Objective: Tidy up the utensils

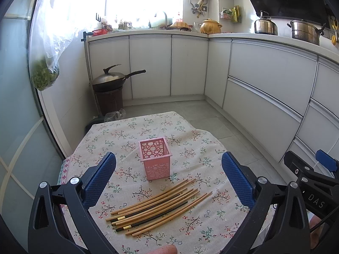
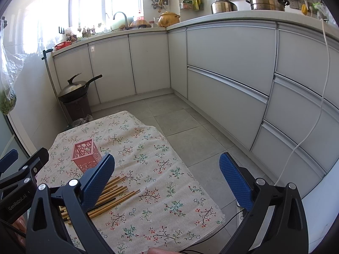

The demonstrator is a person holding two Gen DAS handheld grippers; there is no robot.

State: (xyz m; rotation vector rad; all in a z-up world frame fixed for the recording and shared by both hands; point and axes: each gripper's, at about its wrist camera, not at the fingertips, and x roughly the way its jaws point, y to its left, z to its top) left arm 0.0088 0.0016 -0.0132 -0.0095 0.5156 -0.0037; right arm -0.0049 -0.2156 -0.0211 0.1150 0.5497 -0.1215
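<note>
On the small table with the floral tablecloth (image 1: 131,131), nothing has yet been sorted, as far as these views show. The pink perforated utensil holder (image 1: 155,158) stands upright near the middle of the cloth, and what can be seen of its inside through the open top looks empty. Just nearer than it, the chopsticks (image 1: 156,205) lie flat in a loose bundle, tips pointing toward the far right. Most are light bamboo and two are dark with gold bands near their thick ends. None stands in the holder.

The left gripper (image 1: 168,176) hangs above the near edge of the table with its blue pads spread wide and nothing between them, framing the holder and the bundle. The right gripper (image 2: 167,178) is likewise wide apart and empty, sitting to the right of the chopsticks with its left pad hiding part of them. So I judge the task to be at its very beginning, with every chopstick left to be picked up and stood in the holder.

For writing, the right gripper's body reads "DAS" in the left wrist view, and the left gripper's body reads "GenRobot.AI" in the right wrist view. Labels on the far counter are too small to read.
</note>
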